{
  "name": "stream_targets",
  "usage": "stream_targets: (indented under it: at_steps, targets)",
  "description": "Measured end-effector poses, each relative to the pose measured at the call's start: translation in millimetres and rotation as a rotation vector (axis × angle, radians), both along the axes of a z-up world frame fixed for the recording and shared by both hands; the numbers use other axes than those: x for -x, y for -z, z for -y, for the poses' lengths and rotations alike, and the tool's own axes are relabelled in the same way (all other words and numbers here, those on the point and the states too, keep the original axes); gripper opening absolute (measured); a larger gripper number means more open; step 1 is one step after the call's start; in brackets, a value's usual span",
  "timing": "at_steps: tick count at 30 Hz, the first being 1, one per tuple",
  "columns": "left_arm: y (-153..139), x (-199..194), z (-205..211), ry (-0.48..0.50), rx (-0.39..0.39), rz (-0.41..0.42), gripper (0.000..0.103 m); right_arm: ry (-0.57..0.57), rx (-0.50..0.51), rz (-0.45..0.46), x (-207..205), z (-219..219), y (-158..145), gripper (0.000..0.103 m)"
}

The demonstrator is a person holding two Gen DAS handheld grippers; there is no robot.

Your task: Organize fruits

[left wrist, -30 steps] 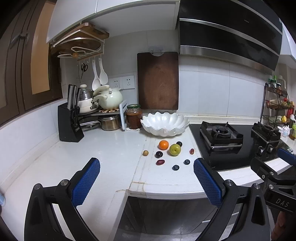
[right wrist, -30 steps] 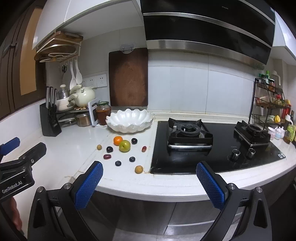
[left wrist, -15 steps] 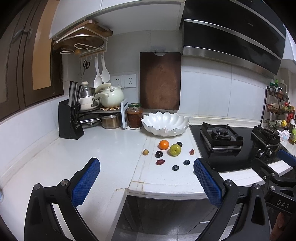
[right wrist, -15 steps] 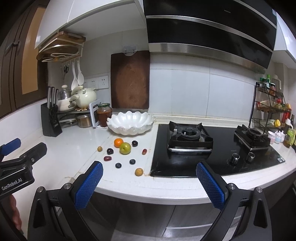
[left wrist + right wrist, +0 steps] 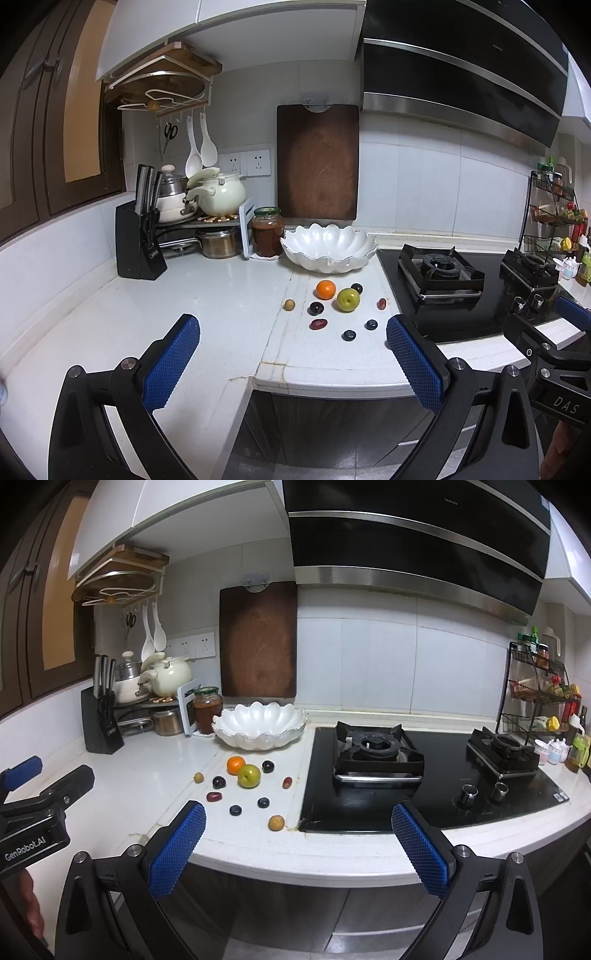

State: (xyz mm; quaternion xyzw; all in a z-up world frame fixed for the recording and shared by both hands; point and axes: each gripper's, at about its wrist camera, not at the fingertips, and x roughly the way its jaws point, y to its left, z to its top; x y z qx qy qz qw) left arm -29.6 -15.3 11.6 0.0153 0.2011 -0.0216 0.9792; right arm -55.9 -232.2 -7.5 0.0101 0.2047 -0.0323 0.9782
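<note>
Several fruits lie loose on the white counter in front of an empty white scalloped bowl [image 5: 328,246] [image 5: 260,723]: an orange [image 5: 325,289] [image 5: 235,765], a green apple [image 5: 348,300] [image 5: 248,775], dark plums [image 5: 316,308], blueberries [image 5: 348,335] and small brown fruits [image 5: 276,822]. My left gripper [image 5: 291,354] is open and empty, held short of the counter's front edge. My right gripper [image 5: 299,834] is open and empty, also short of the counter edge, to the right of the left one.
A black gas hob [image 5: 417,771] lies right of the fruits. A jar [image 5: 267,230], knife block [image 5: 138,243], pots [image 5: 218,192] and a standing wooden cutting board [image 5: 317,162] line the back wall. A spice rack [image 5: 539,690] stands far right.
Both grippers have drifted slightly forward and up; the view of the counter shifted a little. No fruit has moved.
</note>
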Motion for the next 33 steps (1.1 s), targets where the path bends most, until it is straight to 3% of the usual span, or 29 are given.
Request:
stream_targets:
  at_steps: [33]
  targets:
    - [-0.9, -1.8, -1.6, -0.007, -0.007, 0.007, 0.103, -0.001, 0.000, 0.004, 0.0, 0.6, -2.8, 0.102]
